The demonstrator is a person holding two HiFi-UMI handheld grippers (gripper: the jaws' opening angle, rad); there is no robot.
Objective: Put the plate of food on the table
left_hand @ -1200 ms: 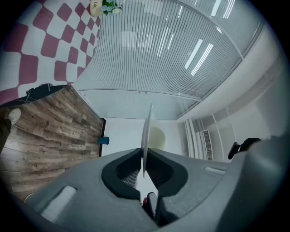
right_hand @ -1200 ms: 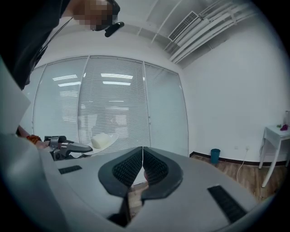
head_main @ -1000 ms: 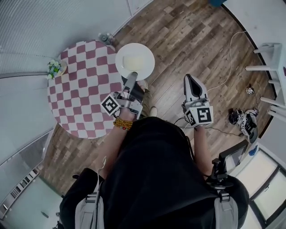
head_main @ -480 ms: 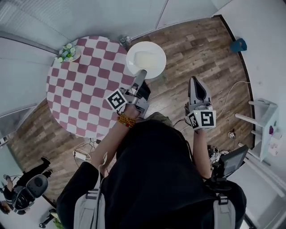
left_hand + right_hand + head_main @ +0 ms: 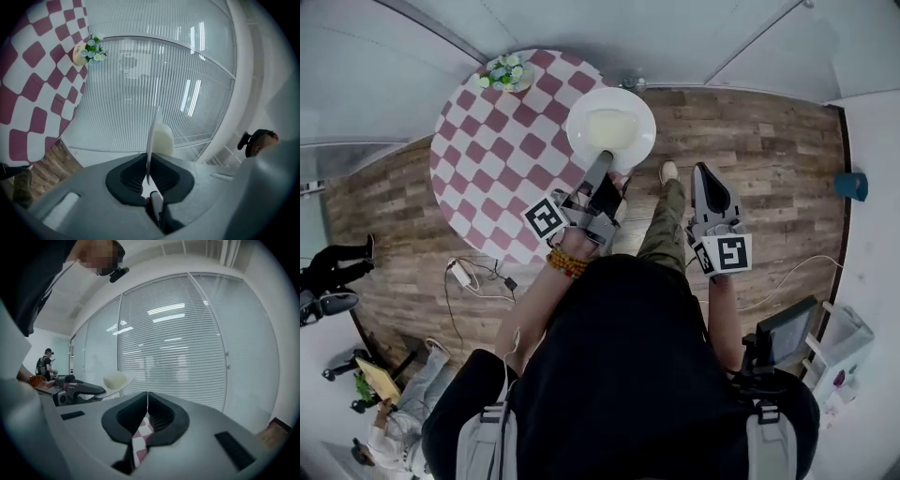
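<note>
Across the upper half of the head view, the wooden floor (image 5: 750,141) ran left to right, and the round desk (image 5: 502,159), checked in red and white, filled the upper left. Your white plate (image 5: 637,141) sat at the desk's right edge in that view, its left part over the checks and its right part over the floor. No view showed whether it touched the desk top.

Your left gripper (image 5: 602,164) reached up from centre frame and was clamped on the plate's near rim. In the left gripper view the rim (image 5: 152,136) ran edge-on down between the jaws of the left gripper (image 5: 148,174), which were pressed against it from both sides.

Your right gripper (image 5: 701,173), right of centre and well apart from the plate, had its jaws pressed together with nothing held between them, as the right gripper view (image 5: 147,401) showed.

On the plate lay a pale mound of food (image 5: 612,127). A small flower pot (image 5: 506,73) stood at the desk's far edge, near the top of the frame.
</note>
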